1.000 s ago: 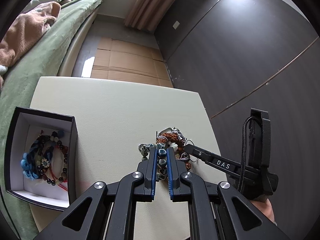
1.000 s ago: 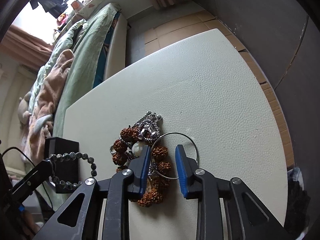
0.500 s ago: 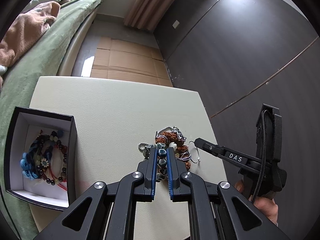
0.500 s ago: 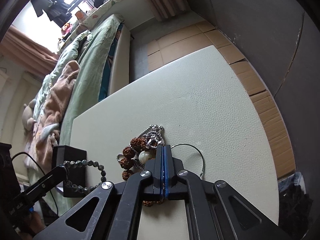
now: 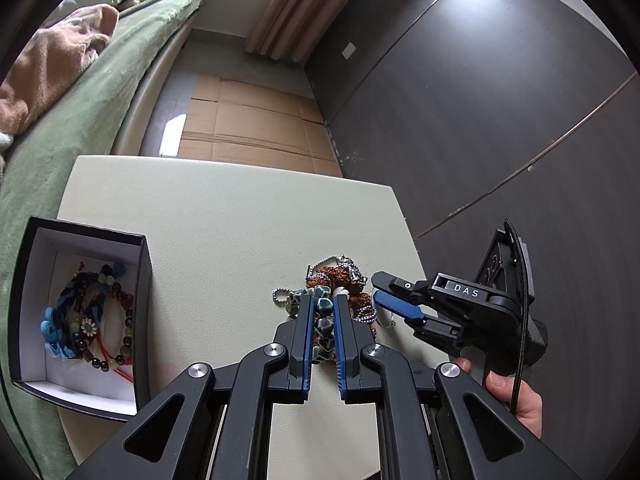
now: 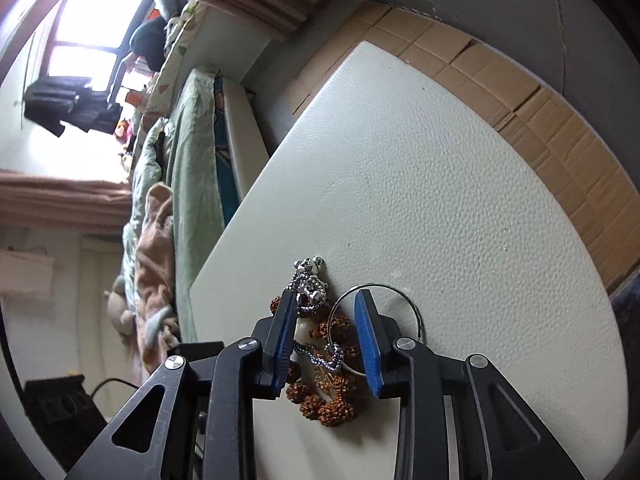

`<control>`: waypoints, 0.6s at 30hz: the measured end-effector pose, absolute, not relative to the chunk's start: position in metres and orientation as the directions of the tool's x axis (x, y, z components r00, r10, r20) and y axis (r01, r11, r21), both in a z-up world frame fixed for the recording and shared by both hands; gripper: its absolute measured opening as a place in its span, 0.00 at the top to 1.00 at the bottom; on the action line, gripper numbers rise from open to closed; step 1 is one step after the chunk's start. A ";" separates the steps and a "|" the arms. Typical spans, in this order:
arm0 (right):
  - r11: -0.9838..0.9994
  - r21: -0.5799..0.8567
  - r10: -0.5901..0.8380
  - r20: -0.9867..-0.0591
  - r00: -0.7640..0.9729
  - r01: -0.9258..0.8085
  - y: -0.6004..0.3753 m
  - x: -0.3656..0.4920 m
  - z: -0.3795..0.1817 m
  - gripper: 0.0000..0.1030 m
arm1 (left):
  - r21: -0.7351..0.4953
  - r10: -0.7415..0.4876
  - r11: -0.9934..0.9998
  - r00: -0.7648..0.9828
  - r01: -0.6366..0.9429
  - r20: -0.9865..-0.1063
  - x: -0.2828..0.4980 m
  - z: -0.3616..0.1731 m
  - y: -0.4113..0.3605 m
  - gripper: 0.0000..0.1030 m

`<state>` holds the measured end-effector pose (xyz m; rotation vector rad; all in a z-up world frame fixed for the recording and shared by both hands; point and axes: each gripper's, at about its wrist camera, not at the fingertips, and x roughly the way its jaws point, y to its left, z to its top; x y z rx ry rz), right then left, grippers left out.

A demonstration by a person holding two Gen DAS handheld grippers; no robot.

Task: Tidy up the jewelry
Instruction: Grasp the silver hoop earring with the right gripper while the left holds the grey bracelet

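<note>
A heap of jewelry lies on the cream table [image 5: 224, 216]: a brown seed-bead bracelet [image 6: 332, 400], a silver ball chain [image 6: 308, 292] and a thin silver hoop [image 6: 400, 300]. My left gripper [image 5: 321, 312] is shut on a grey-blue stone bead bracelet [image 5: 322, 320] at the heap's near edge. My right gripper [image 6: 326, 320] is open, rolled to one side, its jaws straddling the brown beads and chain; it also shows in the left wrist view [image 5: 390, 298]. A black box [image 5: 80, 312] with white lining at the left holds several bracelets.
A bed with a green cover [image 5: 92, 92] runs along the table's left side. Flattened cardboard [image 5: 248, 120] covers the floor beyond the table. A dark wall [image 5: 480, 120] stands to the right. The table's right edge is close to the heap.
My right gripper, shut half a second ago, has opened and rolled sideways over the heap. My left gripper has stayed shut on the stone bead bracelet.
</note>
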<state>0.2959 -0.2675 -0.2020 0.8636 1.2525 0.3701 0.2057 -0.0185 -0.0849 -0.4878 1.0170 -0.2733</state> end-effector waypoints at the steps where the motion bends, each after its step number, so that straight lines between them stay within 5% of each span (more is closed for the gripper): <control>1: 0.619 0.752 0.687 -0.658 0.310 0.224 -0.267 0.295 -0.206 0.69 | -0.510 -0.438 0.860 0.505 -0.006 -0.744 0.206 -0.085 -0.018 0.91; 11: 0.424 0.824 0.719 -0.559 0.412 0.377 -0.271 0.292 -0.228 0.73 | -0.511 -0.436 0.860 0.507 -0.010 -0.744 0.206 -0.085 -0.015 0.91; 15: 0.370 0.828 0.710 -0.545 0.447 0.422 -0.275 0.290 -0.239 0.92 | -0.507 -0.432 0.862 0.505 -0.013 -0.747 0.206 -0.086 -0.013 0.91; 18: 0.384 0.823 0.696 -0.556 0.455 0.418 -0.278 0.289 -0.235 0.94 | -0.507 -0.428 0.862 0.508 -0.021 -0.747 0.206 -0.086 -0.009 0.91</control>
